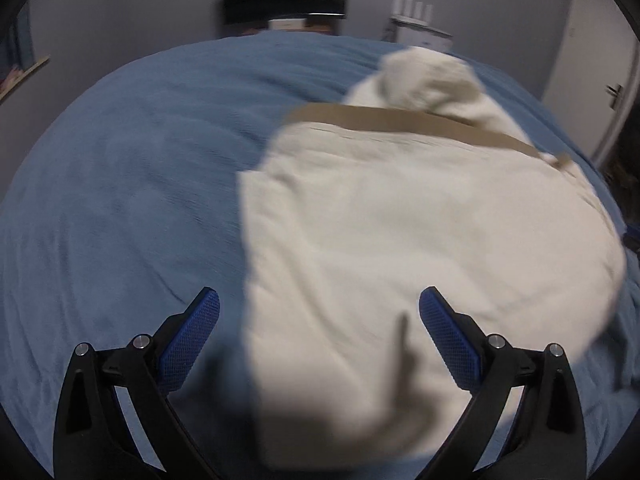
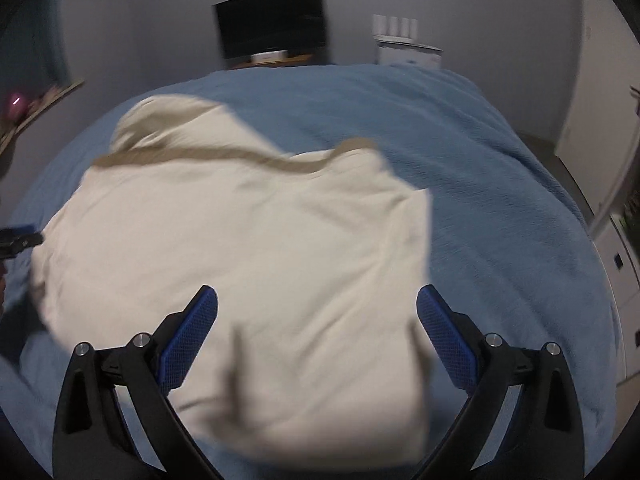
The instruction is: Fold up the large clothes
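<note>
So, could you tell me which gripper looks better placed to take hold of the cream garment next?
Probably the right gripper: its open jaws frame the cream garment fully. The left gripper, also open, straddles the garment's left edge, half over the blue bedcover.

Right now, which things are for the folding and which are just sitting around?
For folding: cream garment, left gripper, right gripper, blue bed cover.
Just around: dark screen, white box, door.

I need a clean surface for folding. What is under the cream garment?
The cream garment lies on a blue bedcover, which shows all around it. Whatever sits beneath its middle is covered and cannot be seen.
</note>
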`<action>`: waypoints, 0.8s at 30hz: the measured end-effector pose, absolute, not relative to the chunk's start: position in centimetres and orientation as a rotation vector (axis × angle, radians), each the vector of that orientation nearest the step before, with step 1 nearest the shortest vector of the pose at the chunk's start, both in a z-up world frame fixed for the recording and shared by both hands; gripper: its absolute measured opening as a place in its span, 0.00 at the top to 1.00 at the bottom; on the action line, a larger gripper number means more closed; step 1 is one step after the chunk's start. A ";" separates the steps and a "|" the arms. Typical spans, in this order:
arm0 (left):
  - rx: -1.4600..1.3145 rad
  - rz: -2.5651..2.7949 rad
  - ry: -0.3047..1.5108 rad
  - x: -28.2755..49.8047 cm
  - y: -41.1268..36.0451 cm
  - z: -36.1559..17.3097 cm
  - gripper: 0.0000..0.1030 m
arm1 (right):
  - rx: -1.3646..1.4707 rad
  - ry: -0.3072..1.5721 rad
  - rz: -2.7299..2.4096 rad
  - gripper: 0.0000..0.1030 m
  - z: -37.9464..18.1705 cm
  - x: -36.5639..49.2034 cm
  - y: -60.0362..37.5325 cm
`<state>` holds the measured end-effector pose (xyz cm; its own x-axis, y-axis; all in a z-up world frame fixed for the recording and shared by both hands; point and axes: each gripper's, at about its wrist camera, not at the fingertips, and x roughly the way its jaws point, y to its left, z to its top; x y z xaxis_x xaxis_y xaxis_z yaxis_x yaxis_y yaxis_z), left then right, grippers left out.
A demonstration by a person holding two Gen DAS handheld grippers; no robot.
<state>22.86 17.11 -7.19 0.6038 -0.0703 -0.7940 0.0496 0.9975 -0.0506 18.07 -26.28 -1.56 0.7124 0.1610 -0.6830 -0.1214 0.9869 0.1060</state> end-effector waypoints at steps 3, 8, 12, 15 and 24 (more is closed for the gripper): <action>-0.055 -0.097 0.958 26.1 19.9 -8.1 0.15 | 0.099 0.806 0.146 0.10 -2.5 20.9 -28.4; -0.119 -0.157 1.009 30.3 22.6 -10.1 0.28 | 0.162 0.895 0.149 0.18 -5.5 24.8 -31.1; -0.183 -0.240 1.002 32.3 23.6 -11.3 0.28 | 0.251 0.939 0.243 0.18 -7.1 25.9 -32.2; -0.223 -0.284 0.992 33.6 24.1 -12.1 0.28 | 0.328 0.956 0.306 0.18 -8.1 26.7 -33.4; -0.383 -0.402 0.988 33.2 27.3 -14.3 0.28 | 0.530 0.986 0.424 0.21 -10.2 27.1 -36.4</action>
